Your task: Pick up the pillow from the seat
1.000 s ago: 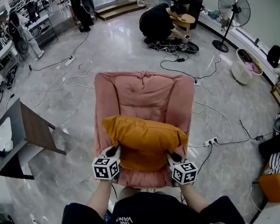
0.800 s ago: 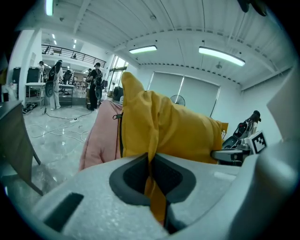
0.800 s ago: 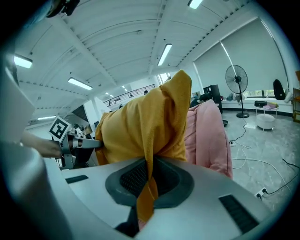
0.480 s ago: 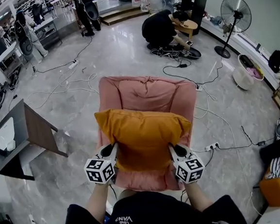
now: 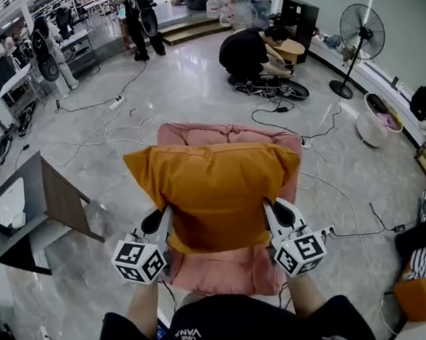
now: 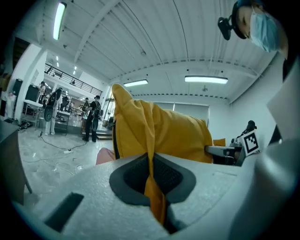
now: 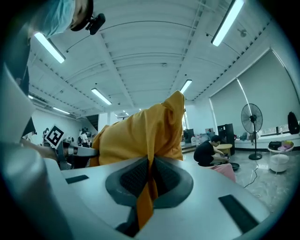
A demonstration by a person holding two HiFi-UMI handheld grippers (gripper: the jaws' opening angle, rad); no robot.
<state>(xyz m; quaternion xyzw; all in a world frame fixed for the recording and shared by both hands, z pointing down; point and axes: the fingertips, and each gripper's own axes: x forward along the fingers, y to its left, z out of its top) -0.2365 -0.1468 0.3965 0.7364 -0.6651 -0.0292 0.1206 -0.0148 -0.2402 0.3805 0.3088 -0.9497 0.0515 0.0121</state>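
Pillow (image 5: 215, 191) held from both sides! Left gripper (image 5: 160, 220) has its jaws clamped tight on the pillow's left edge, a fold of orange fabric pinched flat between them. Right gripper (image 5: 274, 210) does likewise on the right edge, jaws closed hard on a strip of the same fabric. Pillow stretches between the two sets of jaws, its broad face towards the head camera and its bulk spreading beyond the jaw tips. Pink seat (image 5: 229, 271) lies under the jaws and the pillow, its back showing just past the pillow's top edge. Far beyond the jaws a person (image 5: 247, 51) crouches on the floor among cables (image 5: 105, 127), and a fan (image 5: 360, 30) stands off to the right.
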